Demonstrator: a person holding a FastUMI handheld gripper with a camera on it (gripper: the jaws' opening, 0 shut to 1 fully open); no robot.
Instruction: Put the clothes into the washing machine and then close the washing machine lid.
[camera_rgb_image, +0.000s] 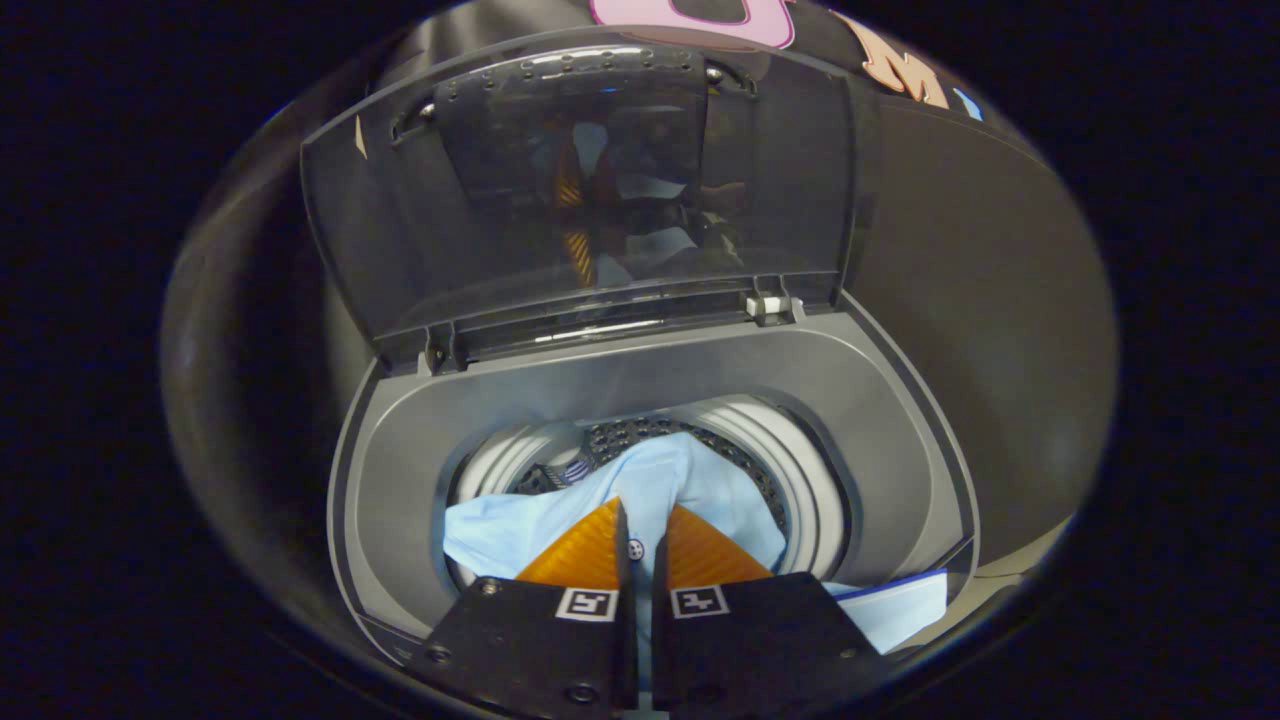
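both fingers (590, 545) seemingly on shirt (690, 480)

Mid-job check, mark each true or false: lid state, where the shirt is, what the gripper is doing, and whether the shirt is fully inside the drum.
1. The washing machine lid is shut. False: it stands raised open.
2. The light blue shirt lies over the drum opening. True.
3. The gripper is wide open. False: its fingers pinch shirt fabric.
4. Part of the shirt hangs outside the drum. True.
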